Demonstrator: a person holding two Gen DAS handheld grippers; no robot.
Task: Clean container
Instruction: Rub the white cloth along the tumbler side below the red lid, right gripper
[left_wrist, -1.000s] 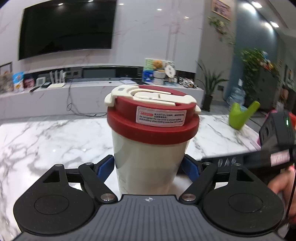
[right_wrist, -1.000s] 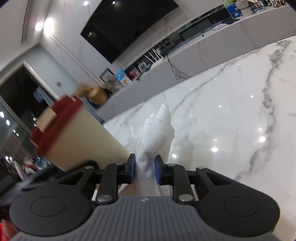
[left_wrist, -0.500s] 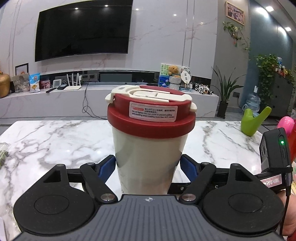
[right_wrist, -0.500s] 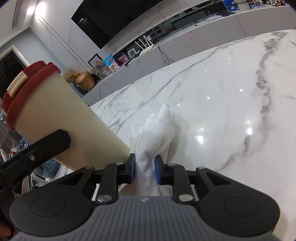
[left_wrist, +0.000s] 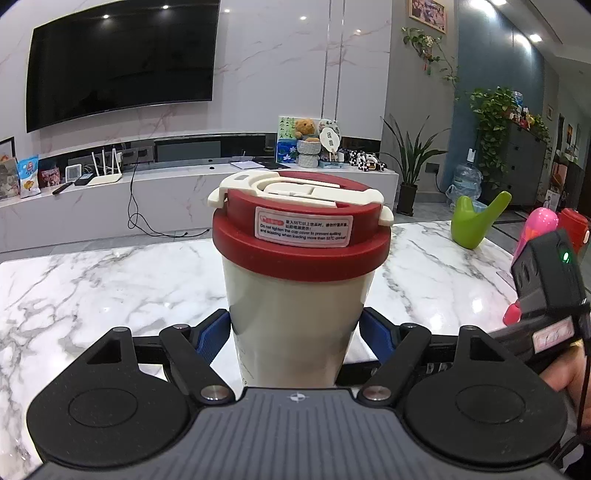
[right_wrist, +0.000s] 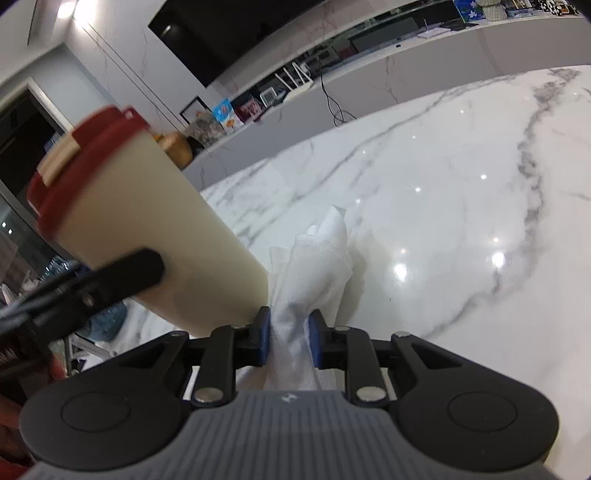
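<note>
Hidden behind the left gripper's (left_wrist: 294, 334) body: cup (left_wrist: 295, 314) base. Too small to read: lid label (left_wrist: 303, 232). Blurred in right wrist view: lid (right_wrist: 79, 158).

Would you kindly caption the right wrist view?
Right gripper clamps white paper towel beside cream cup over marble table.

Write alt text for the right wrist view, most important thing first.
The right gripper is shut on a crumpled white paper towel that touches the lower side of a cream cup with a red lid. The left gripper's black finger crosses the cup's side, and a glossy white marble table fills the rest.
</note>
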